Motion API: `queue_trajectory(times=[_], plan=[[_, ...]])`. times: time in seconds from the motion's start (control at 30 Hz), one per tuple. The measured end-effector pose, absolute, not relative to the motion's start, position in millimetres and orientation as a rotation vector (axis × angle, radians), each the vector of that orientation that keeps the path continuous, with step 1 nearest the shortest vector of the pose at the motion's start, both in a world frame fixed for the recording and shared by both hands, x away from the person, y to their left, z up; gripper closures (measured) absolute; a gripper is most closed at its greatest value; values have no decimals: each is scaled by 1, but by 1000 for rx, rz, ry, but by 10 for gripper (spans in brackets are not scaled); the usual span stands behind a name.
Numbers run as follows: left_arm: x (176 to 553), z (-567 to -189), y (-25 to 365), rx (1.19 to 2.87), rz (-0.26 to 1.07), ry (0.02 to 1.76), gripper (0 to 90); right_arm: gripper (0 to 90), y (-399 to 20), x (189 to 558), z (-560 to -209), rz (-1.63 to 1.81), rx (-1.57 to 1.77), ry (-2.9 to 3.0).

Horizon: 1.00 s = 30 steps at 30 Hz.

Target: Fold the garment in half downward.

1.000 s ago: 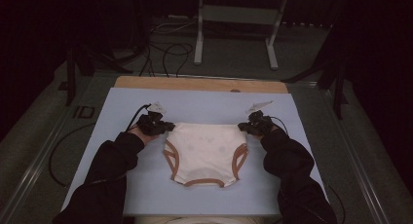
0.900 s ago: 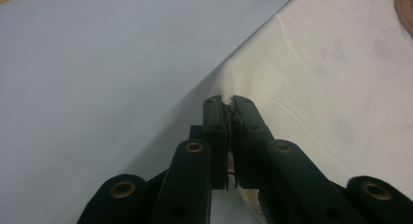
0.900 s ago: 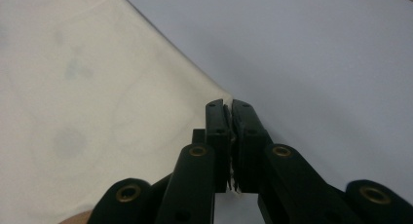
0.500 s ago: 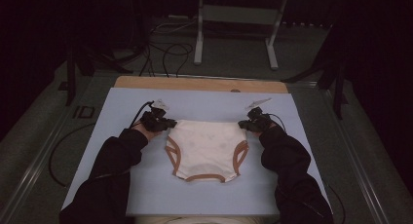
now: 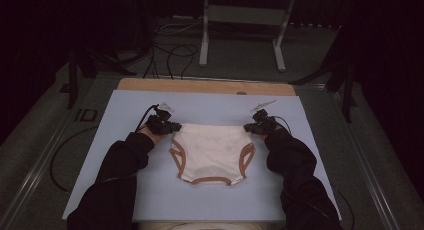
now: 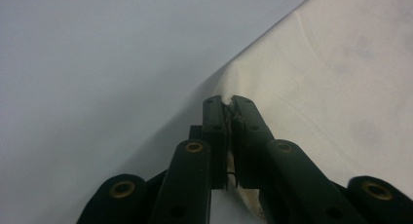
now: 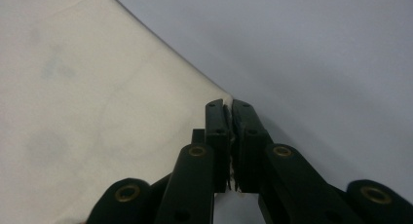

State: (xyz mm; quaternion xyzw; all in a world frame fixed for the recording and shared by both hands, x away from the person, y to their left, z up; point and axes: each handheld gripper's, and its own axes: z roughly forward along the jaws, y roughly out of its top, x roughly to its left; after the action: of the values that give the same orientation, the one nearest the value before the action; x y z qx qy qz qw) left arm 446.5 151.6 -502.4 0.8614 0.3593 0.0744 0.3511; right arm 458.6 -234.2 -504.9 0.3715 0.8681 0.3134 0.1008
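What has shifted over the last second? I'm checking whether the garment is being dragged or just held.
The right gripper slid slightly toward the person, taking its corner of the underpants along. The left gripper stayed put. Both remain clamped on the waistband corners, and the garment stays flat on the blue mat.
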Motion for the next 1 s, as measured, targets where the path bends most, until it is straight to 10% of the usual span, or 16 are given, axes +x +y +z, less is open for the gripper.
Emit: queue_trajectory(times=[0.27, 1.0], plan=[[450, -505, 152, 2237, 189, 961, 825, 851, -231, 463, -505, 914, 1104, 2570], [434, -486, 154, 2254, 147, 896, 154, 141, -234, 449, -484, 1077, 1153, 2518]])
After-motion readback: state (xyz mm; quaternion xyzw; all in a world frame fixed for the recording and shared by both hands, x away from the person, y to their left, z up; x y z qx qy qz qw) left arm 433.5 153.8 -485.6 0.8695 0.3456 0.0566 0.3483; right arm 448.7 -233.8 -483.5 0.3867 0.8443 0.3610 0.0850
